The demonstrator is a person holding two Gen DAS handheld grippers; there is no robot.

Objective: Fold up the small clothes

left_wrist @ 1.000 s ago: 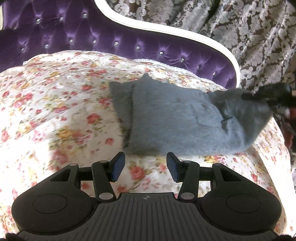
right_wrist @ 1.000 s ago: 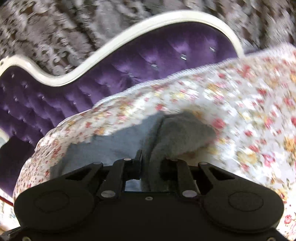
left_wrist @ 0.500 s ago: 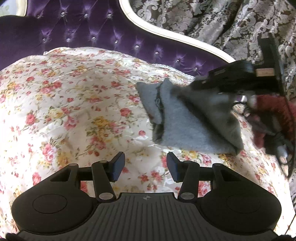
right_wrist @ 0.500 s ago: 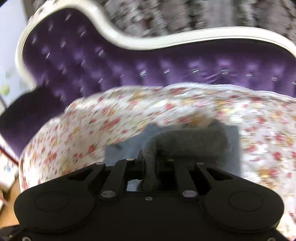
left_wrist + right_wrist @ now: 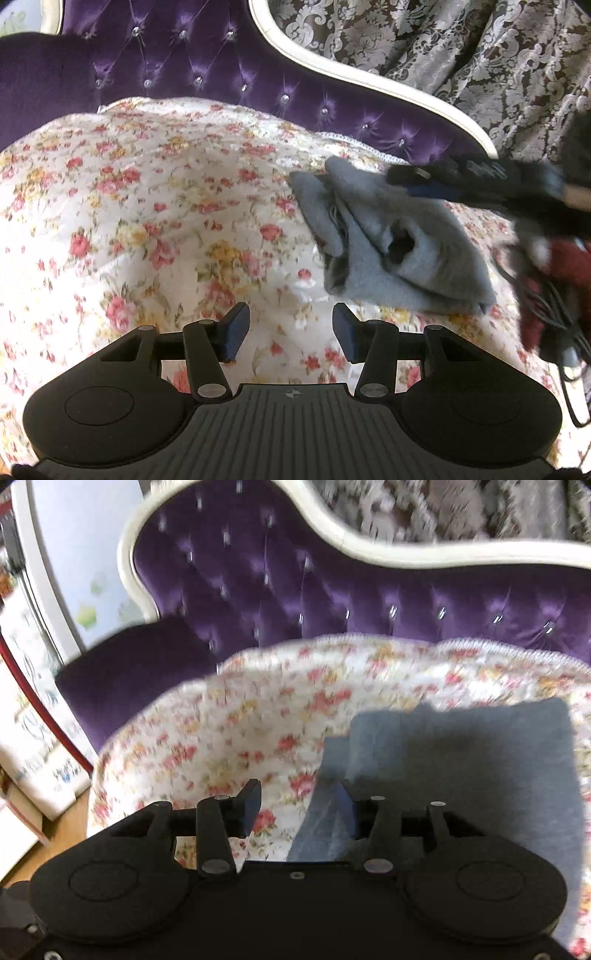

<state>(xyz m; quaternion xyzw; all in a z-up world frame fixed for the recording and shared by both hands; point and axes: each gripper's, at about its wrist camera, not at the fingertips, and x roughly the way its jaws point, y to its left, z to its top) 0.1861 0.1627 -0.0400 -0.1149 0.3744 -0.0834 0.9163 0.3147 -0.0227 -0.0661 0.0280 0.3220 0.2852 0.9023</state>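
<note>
A small grey garment (image 5: pixel 391 243) lies folded over on the floral cover (image 5: pixel 147 221), at the right of the left wrist view. My left gripper (image 5: pixel 290 334) is open and empty, hovering short of the garment's near left corner. My right gripper (image 5: pixel 301 805) is open. In the right wrist view the garment (image 5: pixel 461 768) lies flat under its right finger, with nothing between the fingers. In the left wrist view the right gripper's body (image 5: pixel 480 177) hangs blurred over the garment's far right edge.
A purple tufted sofa back (image 5: pixel 221 74) with a white rim runs behind the cover. A patterned curtain (image 5: pixel 461 55) hangs beyond it. A dark purple armrest (image 5: pixel 129 672) stands at the left end, with wooden floor (image 5: pixel 44 849) below.
My right gripper opened and let go of the grey fold it carried leftward across the garment. The fold now lies on the garment. My left gripper drew back to the left.
</note>
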